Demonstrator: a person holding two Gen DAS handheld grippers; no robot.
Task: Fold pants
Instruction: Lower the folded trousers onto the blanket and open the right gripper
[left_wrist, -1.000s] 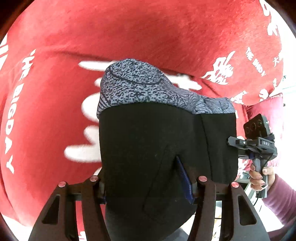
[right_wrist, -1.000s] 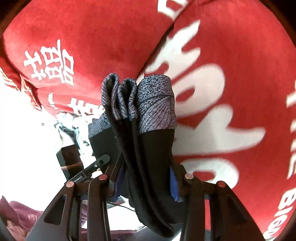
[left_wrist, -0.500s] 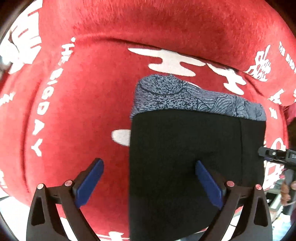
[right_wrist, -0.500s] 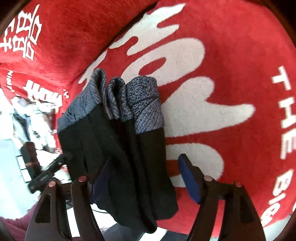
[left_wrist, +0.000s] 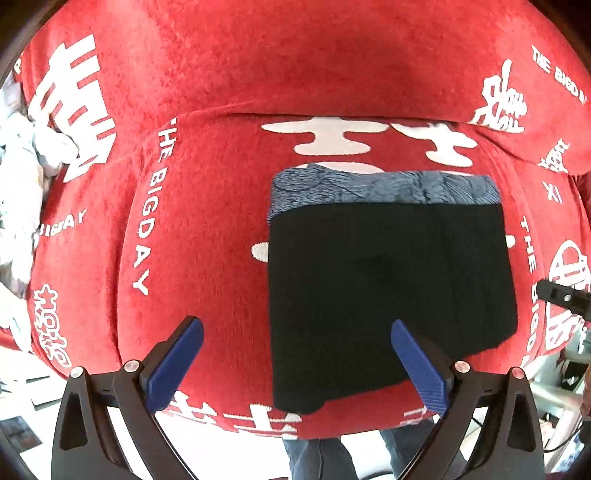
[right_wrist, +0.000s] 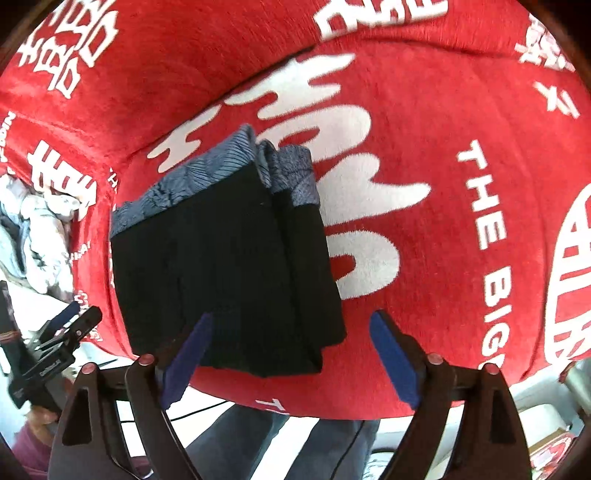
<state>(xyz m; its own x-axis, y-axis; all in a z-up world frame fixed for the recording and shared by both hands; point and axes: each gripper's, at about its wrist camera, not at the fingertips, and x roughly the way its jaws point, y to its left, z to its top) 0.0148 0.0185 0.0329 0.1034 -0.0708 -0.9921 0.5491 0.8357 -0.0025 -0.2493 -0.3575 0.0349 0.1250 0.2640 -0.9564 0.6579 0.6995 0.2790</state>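
Note:
The folded black pants (left_wrist: 388, 288) with a grey-blue patterned waistband (left_wrist: 384, 186) lie flat on the red blanket (left_wrist: 207, 240) with white lettering. My left gripper (left_wrist: 295, 326) hangs above their left edge, jaws opening wide; nothing is pressed between its blue pads (left_wrist: 181, 362). In the right wrist view the pants (right_wrist: 221, 277) show stacked layers along their right side. My right gripper (right_wrist: 290, 319) hovers over their near right corner, jaws opening and apart from the cloth. Each gripper shows at the other view's edge: the right gripper (left_wrist: 561, 299), the left gripper (right_wrist: 62, 332).
A heap of pale crumpled clothes (left_wrist: 22, 177) lies at the blanket's left side, also the heap (right_wrist: 37, 236). A person's legs in dark trousers (right_wrist: 258, 435) stand at the blanket's near edge, over a pale floor.
Both grippers were shut on the hanging folded pants; they have opened, let go and lifted away. The pants now lie flat on the blanket.

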